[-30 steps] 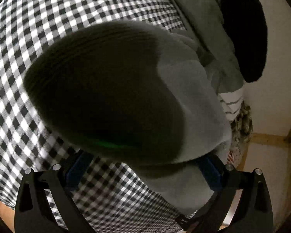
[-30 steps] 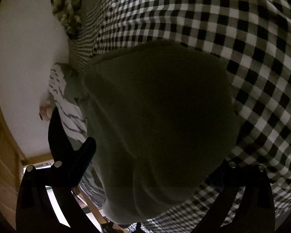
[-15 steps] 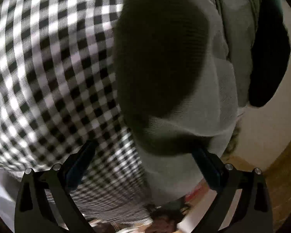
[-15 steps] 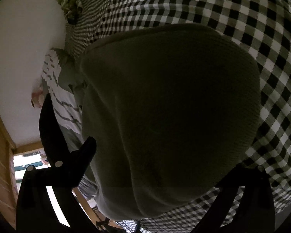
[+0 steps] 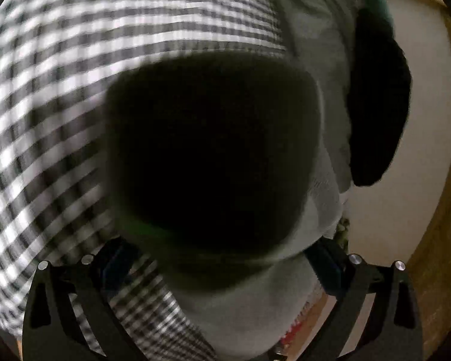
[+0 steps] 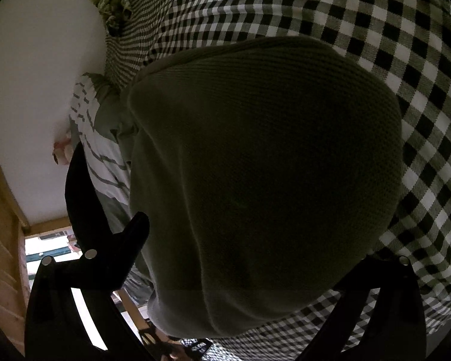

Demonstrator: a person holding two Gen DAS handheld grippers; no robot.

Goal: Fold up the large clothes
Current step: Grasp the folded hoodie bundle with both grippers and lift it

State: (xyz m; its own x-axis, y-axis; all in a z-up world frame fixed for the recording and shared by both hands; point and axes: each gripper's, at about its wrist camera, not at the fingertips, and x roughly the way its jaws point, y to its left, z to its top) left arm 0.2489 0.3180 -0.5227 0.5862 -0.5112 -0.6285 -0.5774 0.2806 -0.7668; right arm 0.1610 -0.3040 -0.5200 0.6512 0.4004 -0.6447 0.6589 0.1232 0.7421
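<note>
A grey knit garment (image 5: 213, 156) bulges close to the left wrist camera, its near face in deep shadow. It lies across the gap of my left gripper (image 5: 219, 267), whose blue-padded fingers (image 5: 114, 267) stand wide apart on either side. In the right wrist view the same grey knit garment (image 6: 255, 165) fills the middle. It covers the space of my right gripper (image 6: 255, 246). That gripper's left finger (image 6: 138, 228) is clear of the cloth, and the right one is mostly hidden behind it. Both grippers look open.
A black-and-white checked cover (image 5: 60, 90) (image 6: 375, 30) lies beneath. More clothes are piled beside it: a black garment (image 5: 375, 105), a striped one (image 6: 99, 150) and a green patterned piece (image 6: 111, 0). A white wall (image 6: 39, 90) and a wooden frame (image 6: 3, 225) border the pile.
The left view has swung with blur, and the grey garment now sits centred between the fingers. In the right view the garment has grown larger and closer.
</note>
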